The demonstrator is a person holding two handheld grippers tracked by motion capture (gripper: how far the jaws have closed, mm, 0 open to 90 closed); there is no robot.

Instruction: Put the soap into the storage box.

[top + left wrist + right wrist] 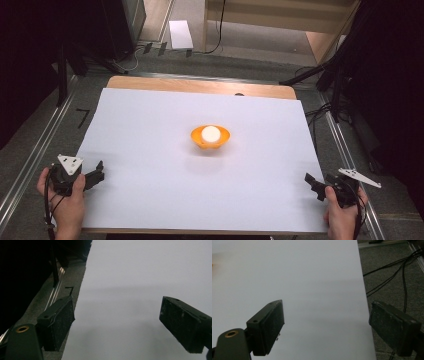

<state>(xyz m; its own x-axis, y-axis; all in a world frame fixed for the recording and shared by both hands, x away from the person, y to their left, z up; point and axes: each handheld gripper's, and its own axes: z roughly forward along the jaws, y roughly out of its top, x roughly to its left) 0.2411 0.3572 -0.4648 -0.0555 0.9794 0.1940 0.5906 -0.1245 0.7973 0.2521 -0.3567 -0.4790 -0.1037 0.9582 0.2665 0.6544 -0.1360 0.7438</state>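
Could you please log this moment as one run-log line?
left gripper: open, left sheet edge | right gripper: open, right edge | orange bowl: centre, holds white ball, untouched

Matt white sheet (pixel 150 150), glossy orange bowl (pixel 210 140), wooden table (pixel 200 86)

Far ahead of the right gripper (pixel 325 326), a faint orange blur (pixel 213 261) is cut by the picture's edge, too unsharp to tell what it is.

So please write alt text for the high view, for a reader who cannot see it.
A small orange plastic bowl holding a white ball sits mid-table on a white paper sheet. At the near corners, hands hold the left tool and right tool, both open, empty.
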